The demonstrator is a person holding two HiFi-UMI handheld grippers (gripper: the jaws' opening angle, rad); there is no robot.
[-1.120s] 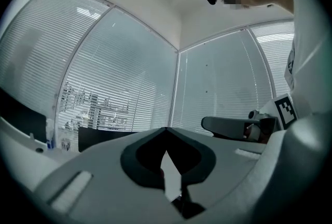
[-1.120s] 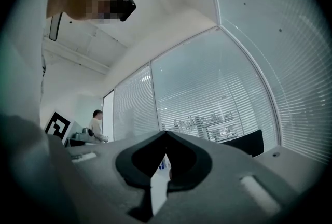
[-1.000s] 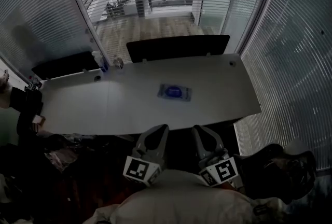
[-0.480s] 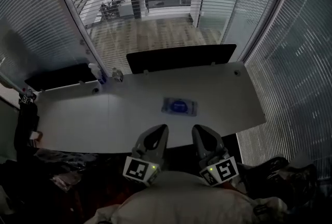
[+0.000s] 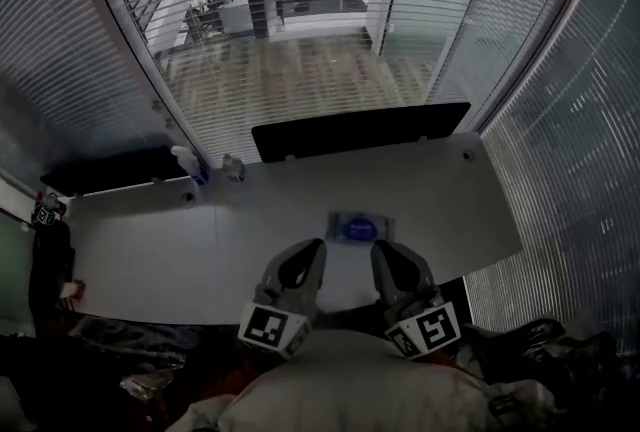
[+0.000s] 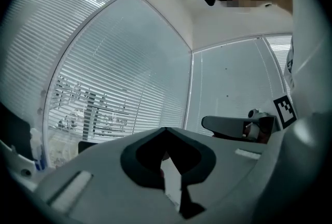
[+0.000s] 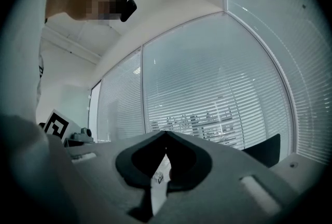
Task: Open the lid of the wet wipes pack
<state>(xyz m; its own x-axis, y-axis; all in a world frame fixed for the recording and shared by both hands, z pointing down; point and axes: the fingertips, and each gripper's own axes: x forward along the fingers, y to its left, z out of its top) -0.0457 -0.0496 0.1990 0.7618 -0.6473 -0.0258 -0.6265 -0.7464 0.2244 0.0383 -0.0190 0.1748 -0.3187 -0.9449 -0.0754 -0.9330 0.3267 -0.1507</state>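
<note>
The wet wipes pack (image 5: 360,228), pale with a blue oval lid, lies flat on the white table (image 5: 180,255) near its front edge. My left gripper (image 5: 306,250) and right gripper (image 5: 386,250) are held side by side close to my body, pointing level over that edge. The pack sits just beyond and between their tips, untouched. Both grippers are shut and hold nothing. In the left gripper view the left gripper (image 6: 166,130) shows its jaws met at the tip. The right gripper (image 7: 166,135) looks the same in its own view. The pack is not seen in either gripper view.
A black chair back (image 5: 360,128) stands behind the table's far edge, and another dark one (image 5: 110,170) at the far left. A spray bottle (image 5: 190,163) and a small jar (image 5: 232,168) stand at the table's back left. Dark clutter (image 5: 50,265) lies left of the table. Blinds cover the glass walls all round.
I have moved forward toward the table with both grippers. The pack, which lay well ahead of the tips, now lies just beyond them. Both grippers stayed shut.
</note>
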